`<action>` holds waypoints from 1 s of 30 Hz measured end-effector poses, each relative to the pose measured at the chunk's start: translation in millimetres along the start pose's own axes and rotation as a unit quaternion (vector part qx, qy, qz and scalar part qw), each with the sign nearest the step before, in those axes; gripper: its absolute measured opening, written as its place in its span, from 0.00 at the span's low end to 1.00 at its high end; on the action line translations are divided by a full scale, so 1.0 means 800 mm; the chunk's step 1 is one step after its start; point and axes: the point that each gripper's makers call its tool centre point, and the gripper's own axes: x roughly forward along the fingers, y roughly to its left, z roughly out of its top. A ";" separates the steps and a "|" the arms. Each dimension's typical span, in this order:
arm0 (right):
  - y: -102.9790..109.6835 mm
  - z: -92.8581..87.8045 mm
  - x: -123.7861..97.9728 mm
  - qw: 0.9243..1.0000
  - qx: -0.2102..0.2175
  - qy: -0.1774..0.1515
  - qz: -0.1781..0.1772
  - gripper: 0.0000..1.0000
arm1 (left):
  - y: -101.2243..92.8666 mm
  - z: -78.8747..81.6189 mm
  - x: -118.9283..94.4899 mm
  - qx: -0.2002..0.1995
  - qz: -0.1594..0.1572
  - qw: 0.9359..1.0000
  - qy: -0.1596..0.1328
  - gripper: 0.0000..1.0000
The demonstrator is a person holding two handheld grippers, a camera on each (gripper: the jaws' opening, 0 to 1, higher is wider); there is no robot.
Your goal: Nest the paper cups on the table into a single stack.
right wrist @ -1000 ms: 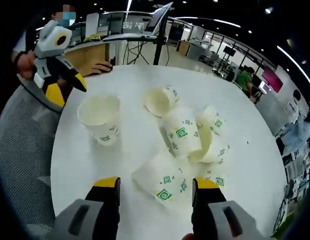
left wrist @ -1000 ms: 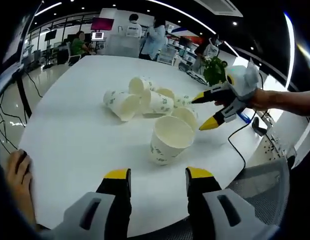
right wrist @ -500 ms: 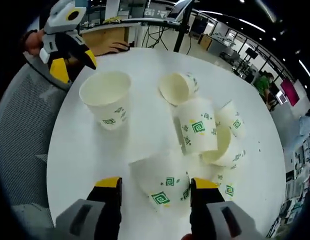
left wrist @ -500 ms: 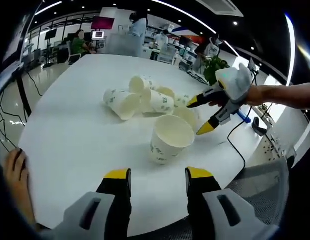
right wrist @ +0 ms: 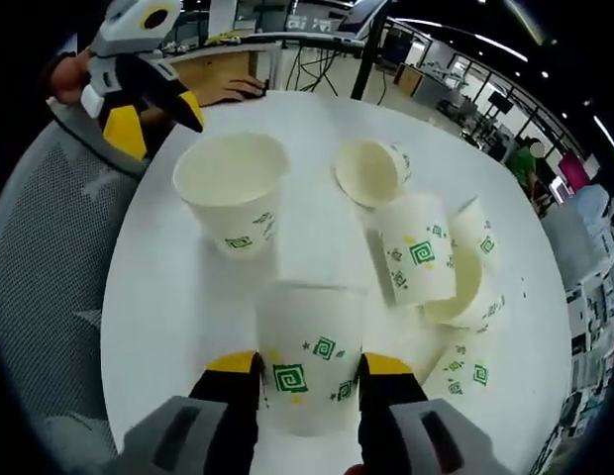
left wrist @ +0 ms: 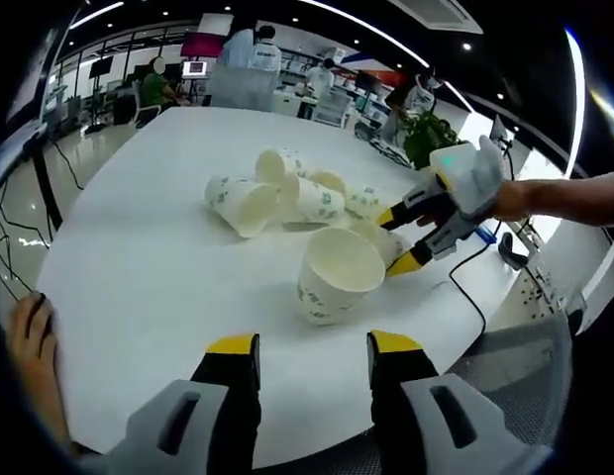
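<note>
An upright white paper cup [left wrist: 337,275] [right wrist: 233,198] stands near the table's edge. Behind it several cups with green prints [left wrist: 287,193] lie on their sides in a pile, among them one with its mouth showing [right wrist: 371,168] and one long side up [right wrist: 416,257]. My right gripper [right wrist: 307,368] [left wrist: 391,241] is shut on a lying cup [right wrist: 307,366], its fingertips [right wrist: 233,364] pressed to the cup's sides, right beside the upright cup. My left gripper [left wrist: 312,346] [right wrist: 156,119] hovers open and holds nothing, short of the upright cup at the table's edge.
The round white table [left wrist: 149,257] ends close below the upright cup. A grey mesh chair [right wrist: 50,247] sits at that edge. A person's hand [left wrist: 30,341] rests on the table rim. A black cable [left wrist: 475,297] trails off the table. People and desks stand far behind.
My right gripper has come down over the nearest lying cup and its jaws have narrowed onto it; the cup now lies straight between them. My left gripper has stayed put.
</note>
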 end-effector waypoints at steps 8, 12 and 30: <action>0.015 -0.013 -0.007 0.998 0.052 -0.015 -0.013 0.37 | -0.001 0.002 0.000 0.004 -0.003 1.000 -0.003 0.41; 0.022 -0.019 -0.011 0.996 0.081 -0.024 -0.022 0.37 | 0.004 0.003 0.005 0.005 -0.008 1.000 -0.008 0.41; 0.039 -0.020 -0.049 0.989 0.127 -0.031 -0.073 0.36 | 0.002 0.000 0.018 0.012 -0.043 0.999 -0.016 0.41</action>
